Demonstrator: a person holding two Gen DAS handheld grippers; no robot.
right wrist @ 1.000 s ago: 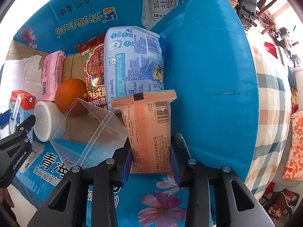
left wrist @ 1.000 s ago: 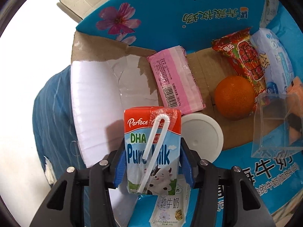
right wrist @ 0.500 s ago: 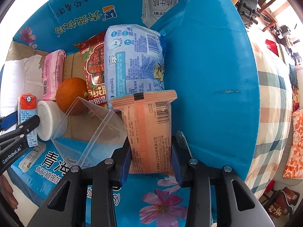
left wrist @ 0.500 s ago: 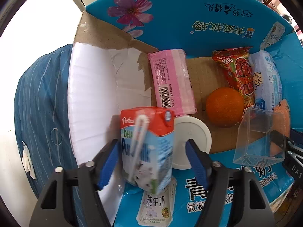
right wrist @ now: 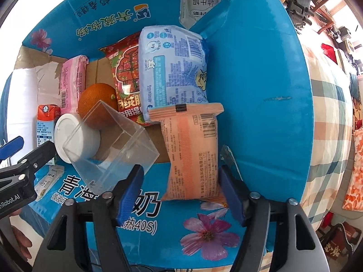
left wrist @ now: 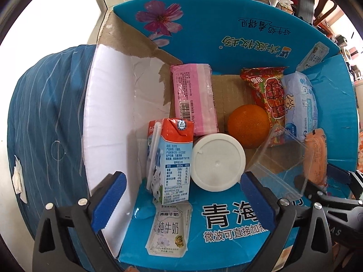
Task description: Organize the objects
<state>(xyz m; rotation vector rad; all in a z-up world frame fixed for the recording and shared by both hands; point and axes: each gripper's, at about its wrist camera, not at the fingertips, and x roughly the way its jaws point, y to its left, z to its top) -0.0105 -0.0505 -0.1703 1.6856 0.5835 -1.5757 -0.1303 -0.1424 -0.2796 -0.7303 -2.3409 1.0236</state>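
Left gripper [left wrist: 181, 200] jaws apart, red-topped milk carton [left wrist: 169, 158] standing free. Right gripper [right wrist: 181, 192] jaws apart around orange wipes pack [right wrist: 192, 151]; withdraw straight, avoid the clear plastic box [right wrist: 111, 147].

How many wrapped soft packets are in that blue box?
4: pink packet at the back left, red snack packet and pale blue wipes packet side by side at back right, peach packet upright at front right. Others may be hidden.

We read "纯牛奶" on a white milk pouch [left wrist: 168, 229], "青海" and "微波可直接加热" on the blue box flap [left wrist: 229, 224], and "40S)" there too in the right view.
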